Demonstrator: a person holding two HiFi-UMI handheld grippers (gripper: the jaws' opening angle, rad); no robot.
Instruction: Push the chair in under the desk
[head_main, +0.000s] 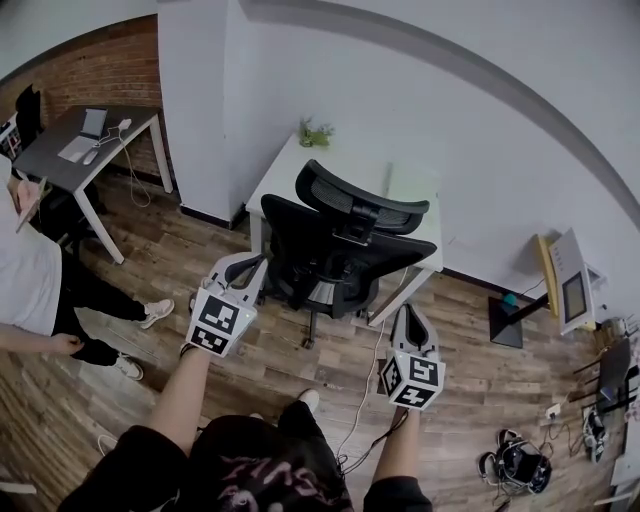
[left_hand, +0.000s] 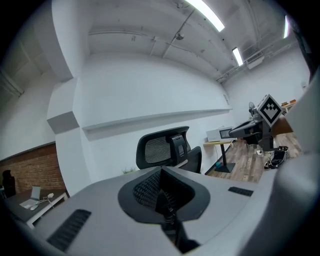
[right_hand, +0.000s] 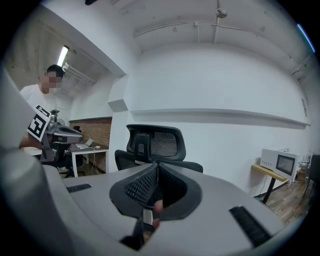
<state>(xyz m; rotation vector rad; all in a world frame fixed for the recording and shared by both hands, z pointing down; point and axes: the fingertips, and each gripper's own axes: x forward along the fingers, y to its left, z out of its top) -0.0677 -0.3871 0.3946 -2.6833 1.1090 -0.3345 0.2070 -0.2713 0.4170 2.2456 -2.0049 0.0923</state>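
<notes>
A black mesh office chair (head_main: 335, 250) stands on the wooden floor with its back towards me, in front of a white desk (head_main: 285, 165) that is set against the white wall. The chair's seat sits partly under the desk edge. My left gripper (head_main: 250, 264) is shut and empty, its tip close to the chair's left side; whether it touches the chair I cannot tell. My right gripper (head_main: 410, 314) is shut and empty, just off the chair's right side. The left gripper view has its gripper (left_hand: 161, 175) aimed at the chair (left_hand: 167, 149). The right gripper (right_hand: 156, 170) also faces the chair (right_hand: 155, 142).
A seated person (head_main: 35, 290) is at the left beside a dark desk (head_main: 60, 150) with a laptop. A small plant (head_main: 315, 132) stands on the white desk. A white cable (head_main: 362, 395) trails over the floor. At the right are a stand with a white device (head_main: 565, 285) and headphones (head_main: 515, 465).
</notes>
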